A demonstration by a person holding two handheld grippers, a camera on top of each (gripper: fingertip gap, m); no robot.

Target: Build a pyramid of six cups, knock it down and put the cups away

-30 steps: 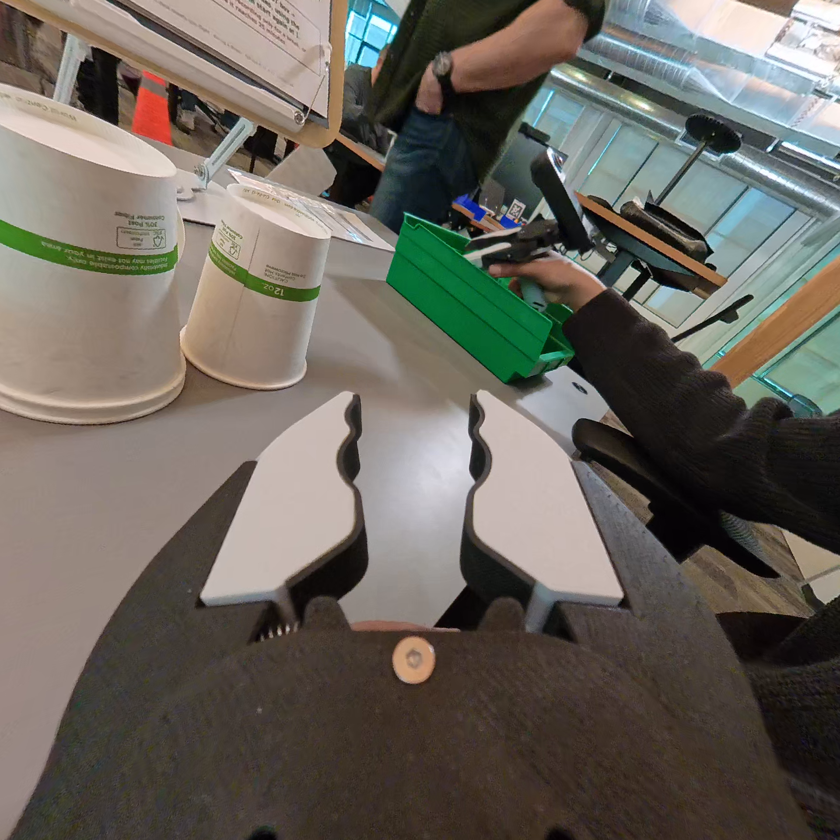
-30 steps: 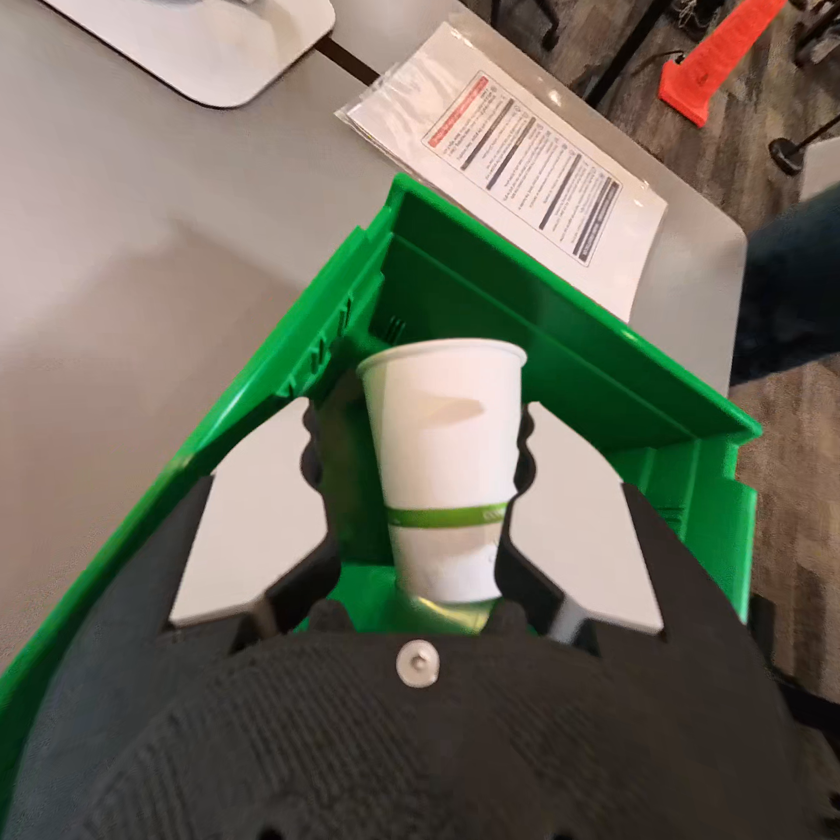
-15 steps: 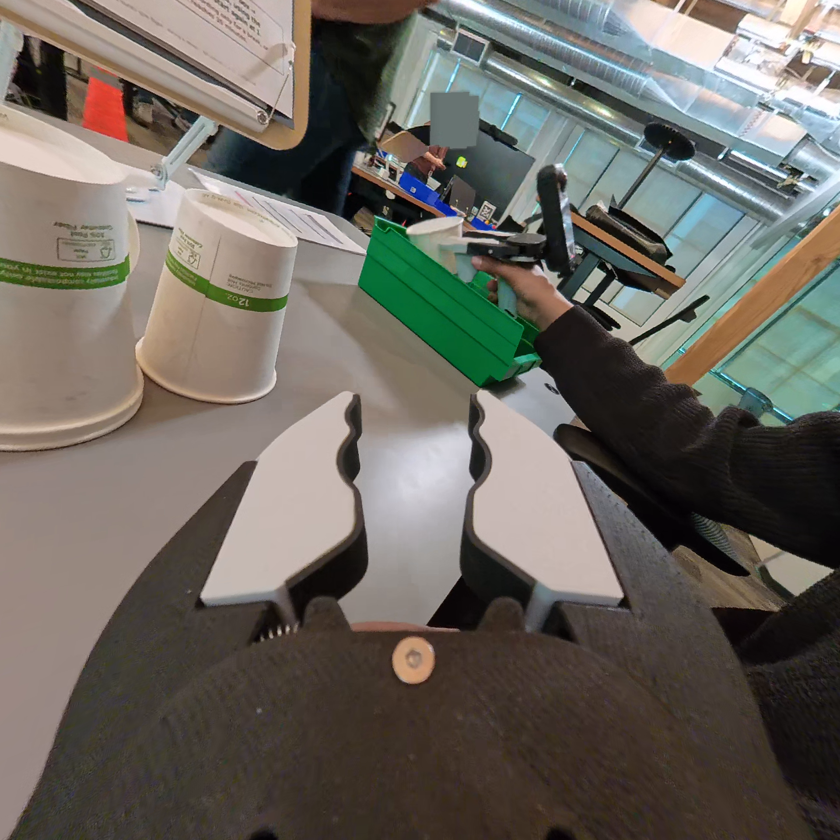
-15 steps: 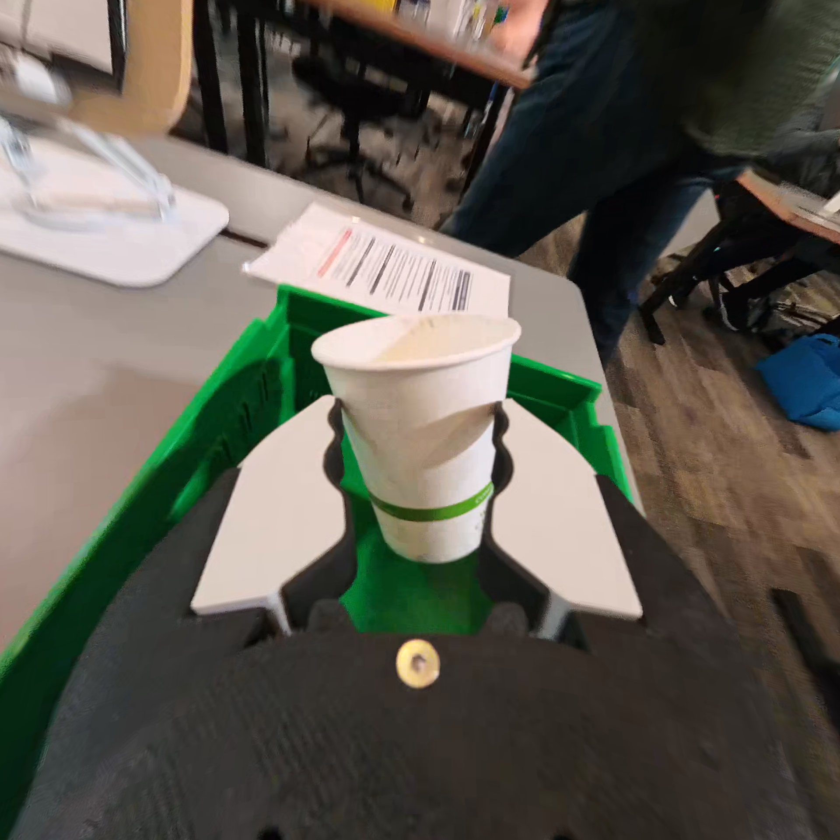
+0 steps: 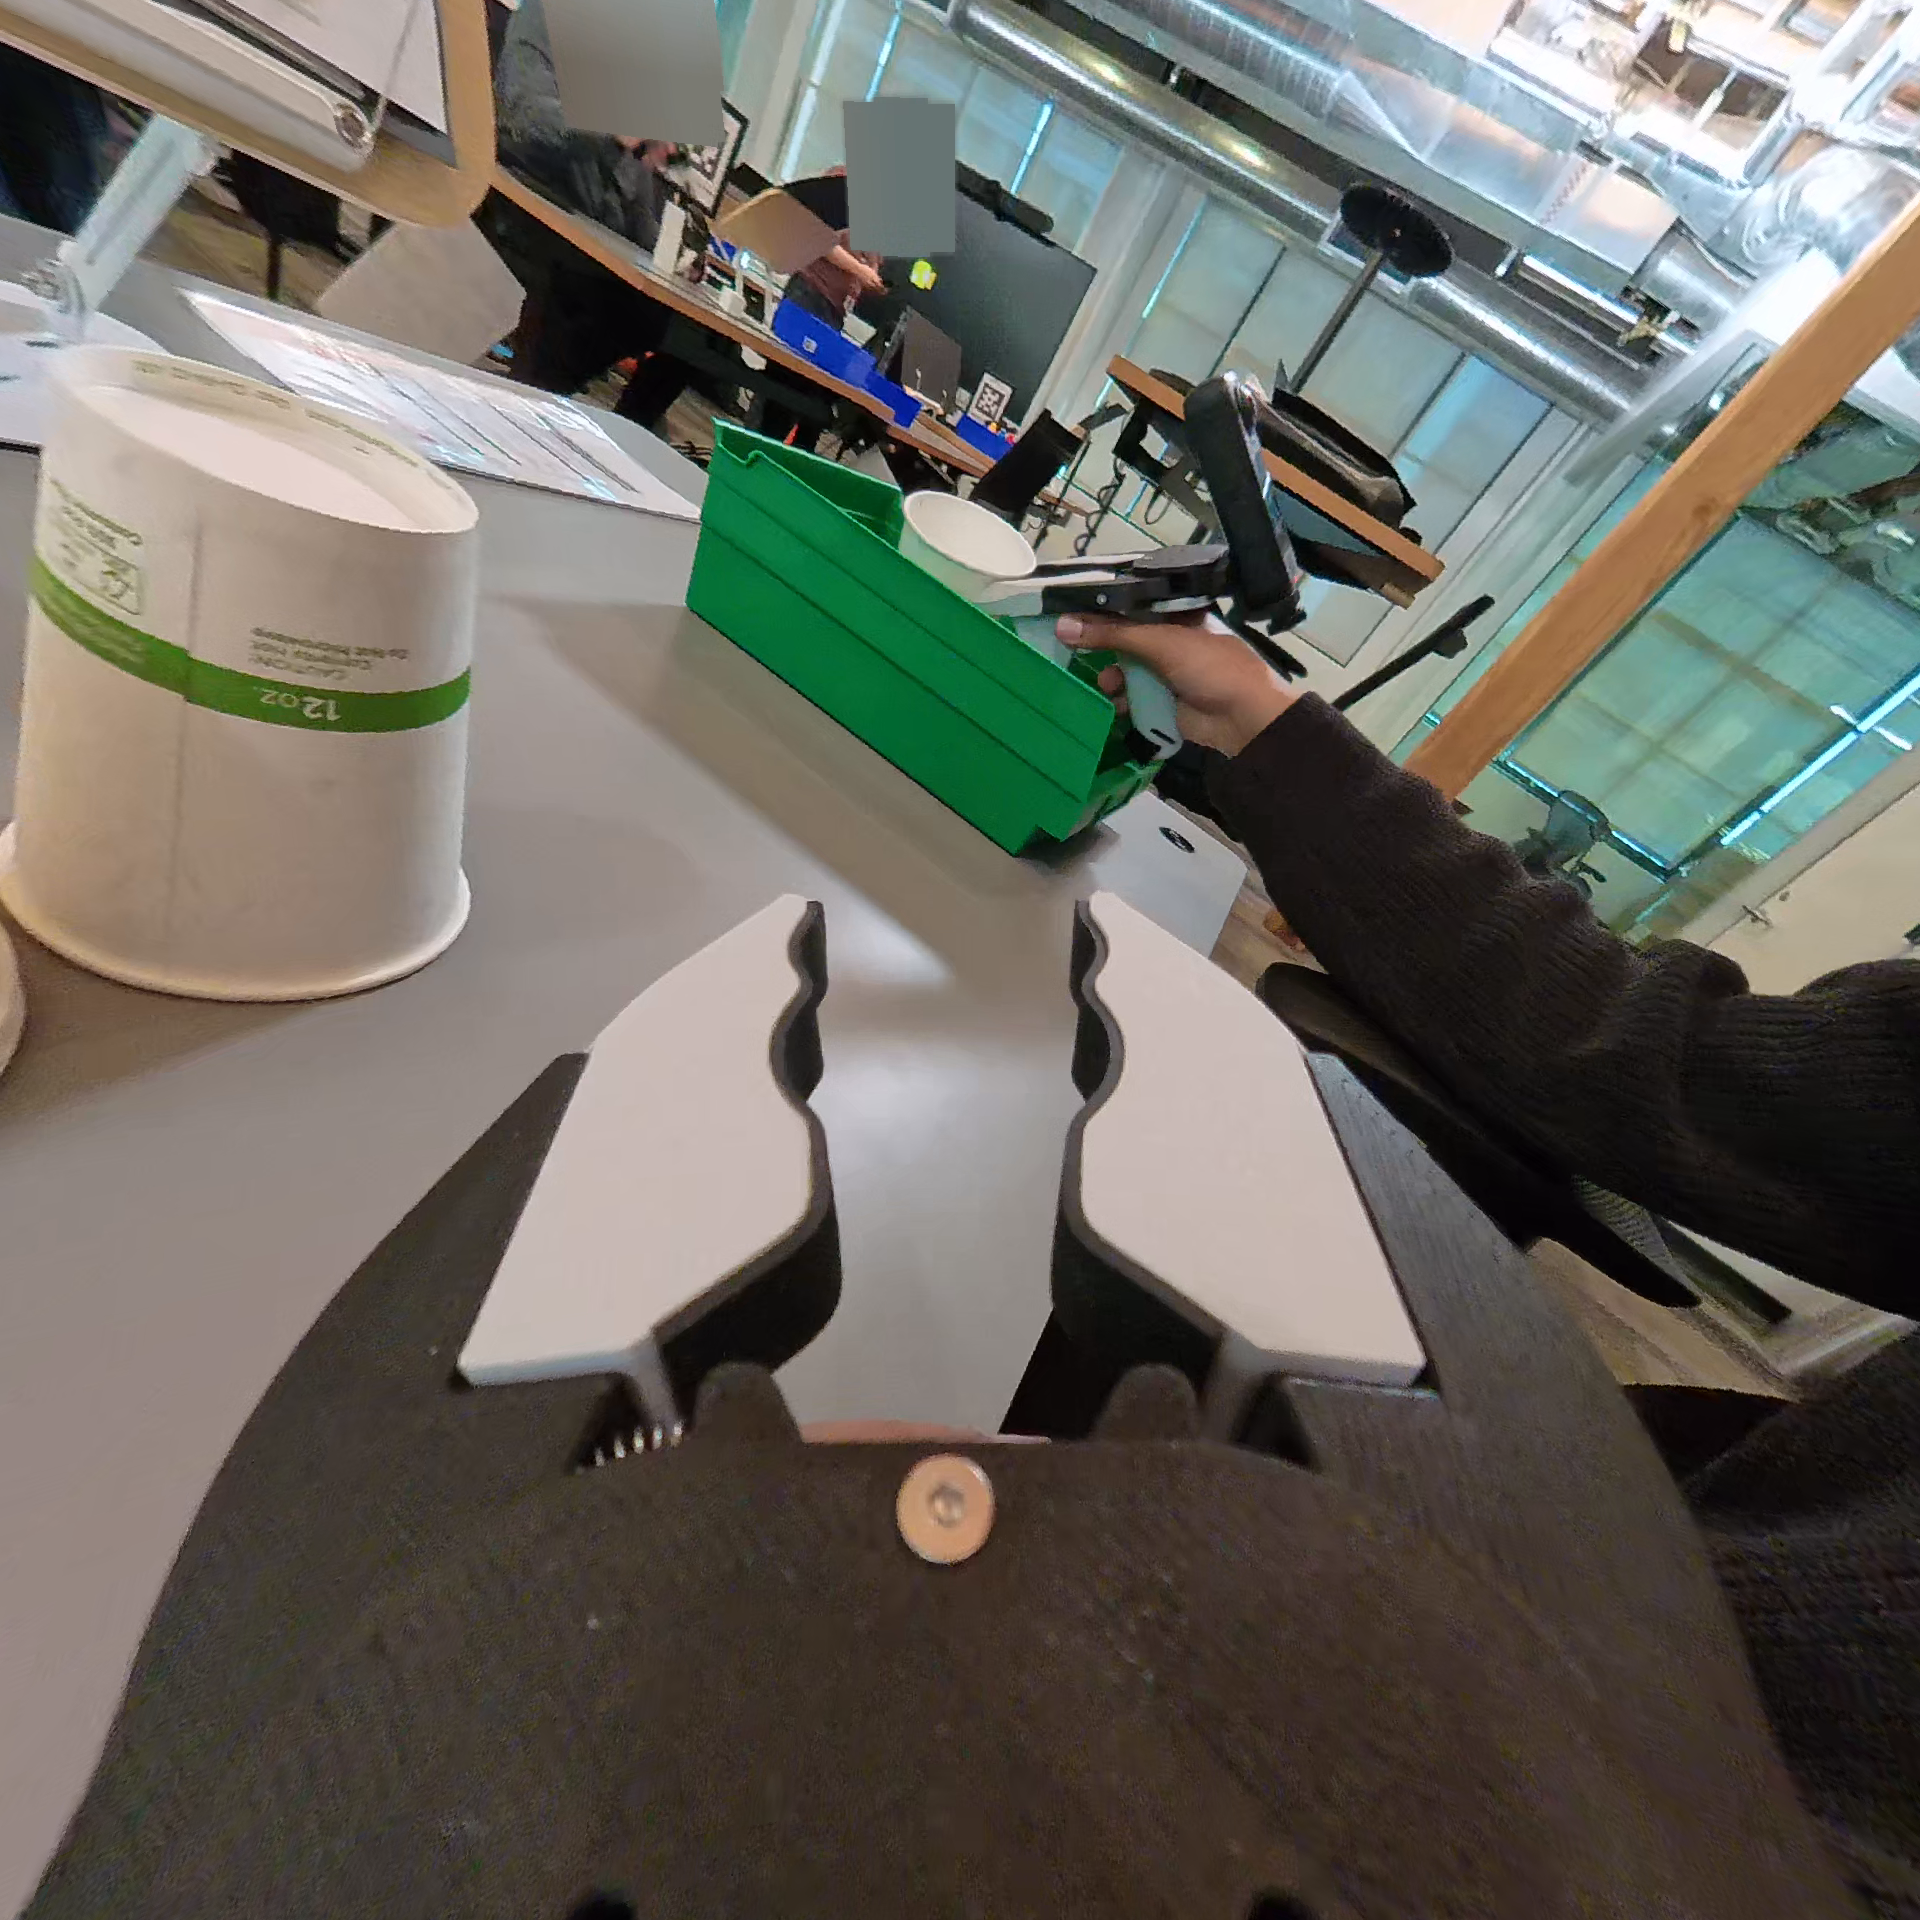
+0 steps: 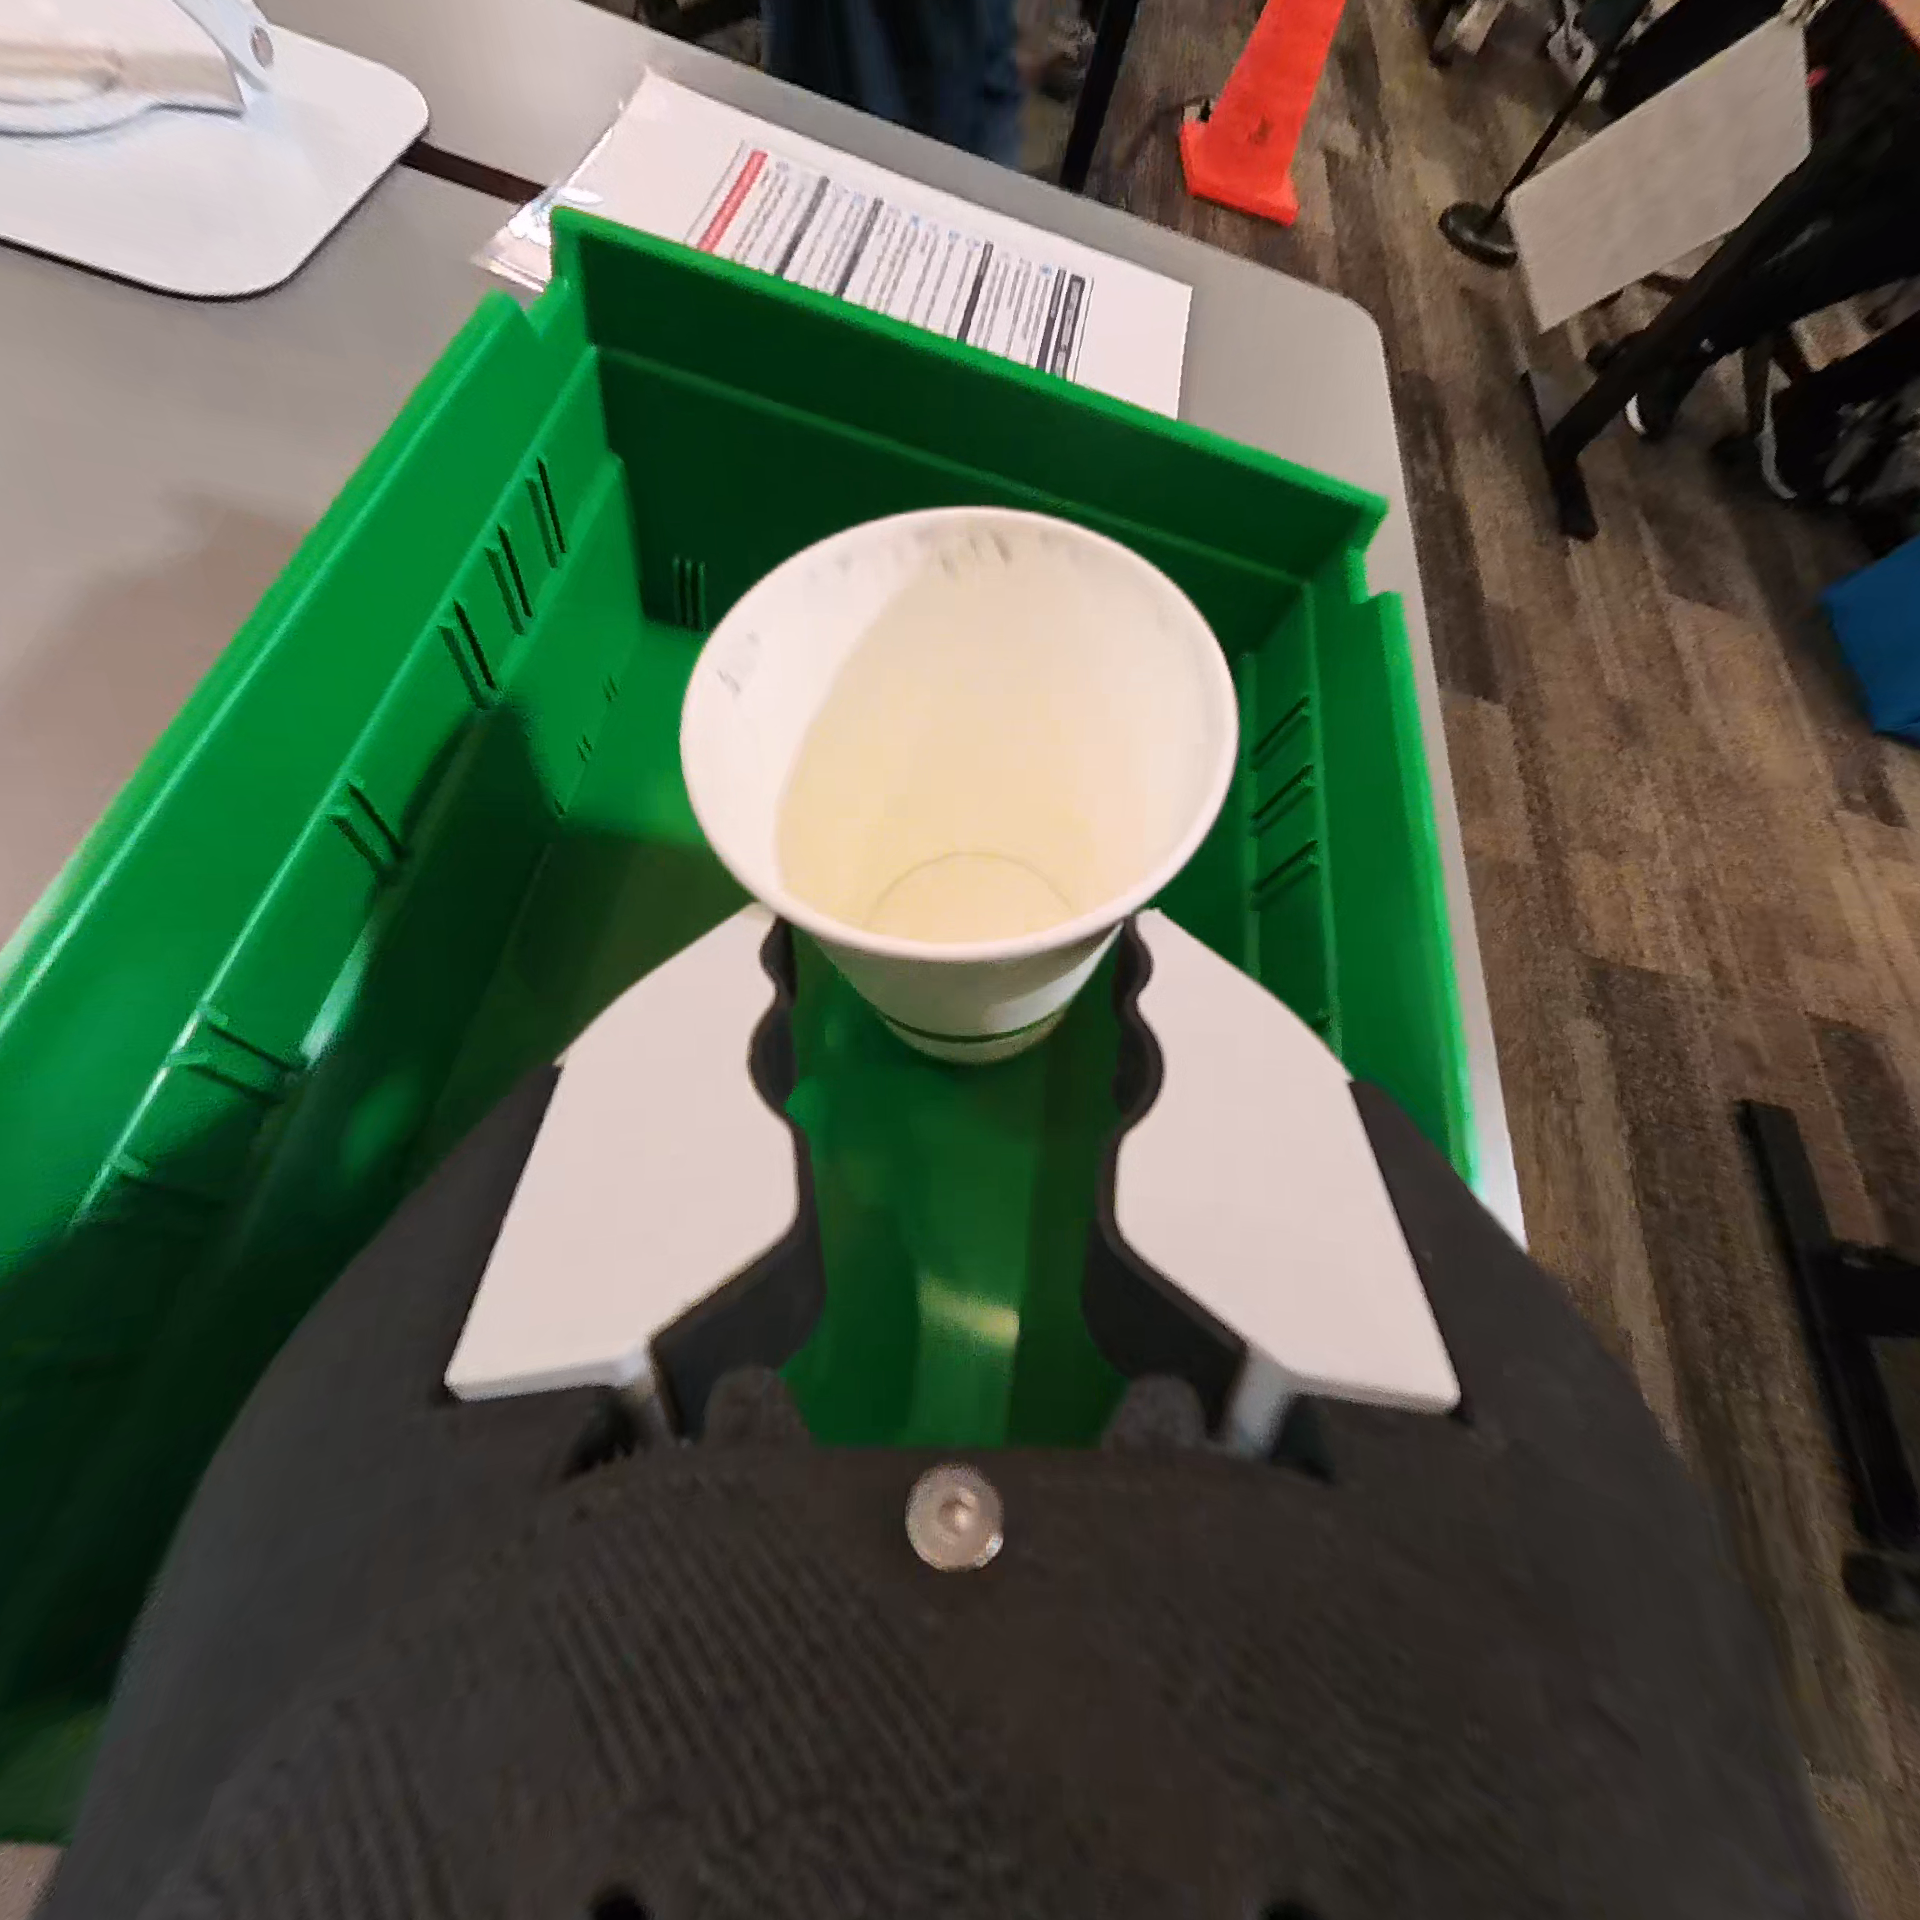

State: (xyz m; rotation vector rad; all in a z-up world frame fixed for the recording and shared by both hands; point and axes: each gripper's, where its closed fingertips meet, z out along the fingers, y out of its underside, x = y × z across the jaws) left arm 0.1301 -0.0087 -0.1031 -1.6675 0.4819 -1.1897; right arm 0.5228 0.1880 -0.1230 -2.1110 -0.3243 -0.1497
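Observation:
My right gripper [image 6: 951, 956] is shut on a white paper cup [image 6: 956, 727] with a green band, gripping it low on its body. The cup tilts with its open mouth toward the camera and looks empty. It hangs over the far end of a green plastic bin [image 6: 312, 831]. In the left wrist view the right gripper [image 5: 1039, 587] holds the cup [image 5: 961, 540] just above the bin [image 5: 883, 644]. My left gripper [image 5: 945, 935] is open and empty, low over the grey table [image 5: 623, 831]. A larger paper cup [image 5: 239, 675] stands upside down to its left.
A laminated printed sheet [image 6: 914, 249] lies behind the bin. A white stand base [image 6: 187, 187] sits at the far left. The table's right edge [image 6: 1455, 727] runs beside the bin, with wood floor and an orange cone [image 6: 1247, 135] beyond. People sit at desks in the background.
My right gripper closed on the cup, raised it in the bin, and tipped its mouth toward the camera. The left view swung right, leaving one upside-down cup fully in sight.

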